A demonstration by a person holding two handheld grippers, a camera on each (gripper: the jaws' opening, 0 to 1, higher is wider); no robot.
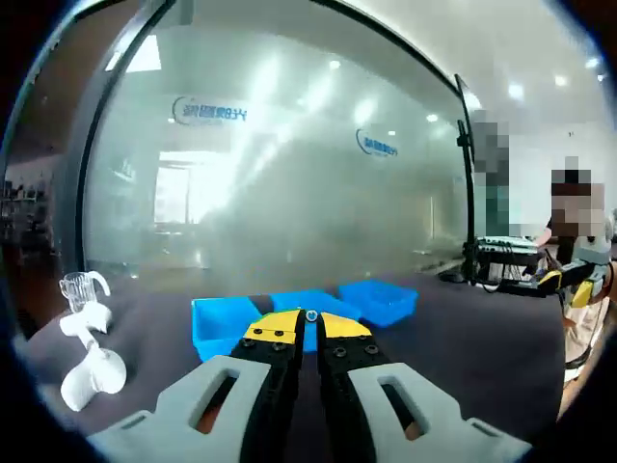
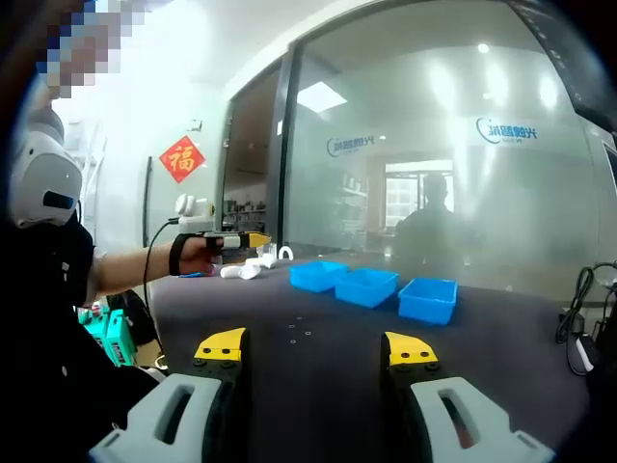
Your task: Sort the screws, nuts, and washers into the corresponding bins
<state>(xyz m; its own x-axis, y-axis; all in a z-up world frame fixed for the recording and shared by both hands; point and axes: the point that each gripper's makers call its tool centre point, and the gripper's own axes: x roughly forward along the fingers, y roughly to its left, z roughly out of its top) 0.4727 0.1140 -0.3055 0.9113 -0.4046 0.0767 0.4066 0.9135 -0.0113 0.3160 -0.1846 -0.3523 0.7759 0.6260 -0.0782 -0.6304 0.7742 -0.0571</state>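
Note:
Three blue bins stand in a row on the dark table: one (image 1: 220, 326) to the left of my left jaws, one (image 1: 307, 301) just beyond the tips, one (image 1: 381, 299) to the right. My left gripper (image 1: 309, 320) is shut on a tiny shiny metal part (image 1: 310, 314); its kind is too small to tell. The right gripper view shows the same bins (image 2: 366, 286) further off and a few small loose parts (image 2: 295, 329) on the table in front of them. My right gripper (image 2: 317, 347) is open with nothing between its jaws. A hand holds the left gripper (image 2: 238, 239) up beyond the table's left end.
White plastic pieces (image 1: 92, 371) and a clear cup (image 1: 82, 286) lie at the table's left end. Behind the table runs a frosted glass wall (image 1: 289, 174). A stand with equipment (image 1: 501, 253) and a person are at the right; cables (image 2: 578, 328) lie near the right edge.

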